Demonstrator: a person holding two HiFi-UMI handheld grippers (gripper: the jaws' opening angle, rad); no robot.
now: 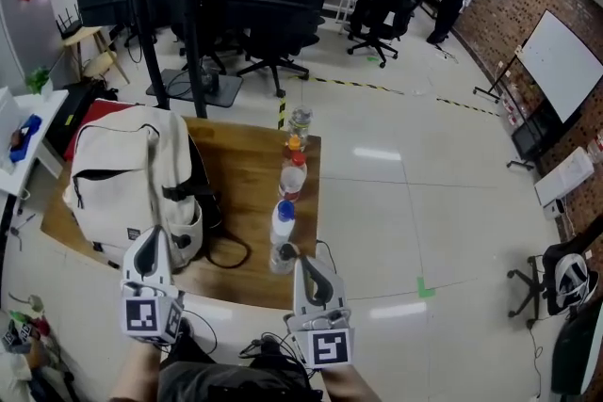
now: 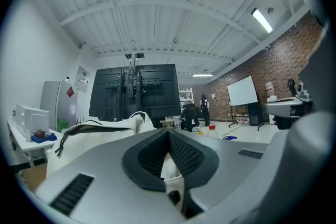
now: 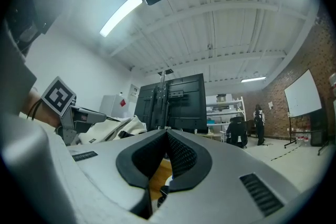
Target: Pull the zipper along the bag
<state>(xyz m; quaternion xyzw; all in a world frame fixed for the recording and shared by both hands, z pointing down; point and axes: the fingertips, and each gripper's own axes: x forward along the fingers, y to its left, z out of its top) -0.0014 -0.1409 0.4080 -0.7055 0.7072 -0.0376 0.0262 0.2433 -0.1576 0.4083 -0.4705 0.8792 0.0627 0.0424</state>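
A cream backpack (image 1: 127,179) lies on the wooden table (image 1: 250,165), with a black zipper line (image 1: 102,174) running across its upper face. My left gripper (image 1: 151,248) is held upright over the bag's near corner, jaws shut with nothing in them. My right gripper (image 1: 307,270) stands at the table's front edge, right of the bag, also shut and empty. In the left gripper view the bag (image 2: 105,131) fills the space just beyond the closed left gripper (image 2: 169,134). The right gripper view shows the closed right gripper (image 3: 167,136), with the bag (image 3: 123,127) off to the left.
Several plastic bottles stand in a row along the table's right side, among them a red-capped one (image 1: 293,176) and a blue-capped one (image 1: 283,221) close to my right gripper. A black strap (image 1: 226,249) loops beside the bag. Office chairs and people are far behind.
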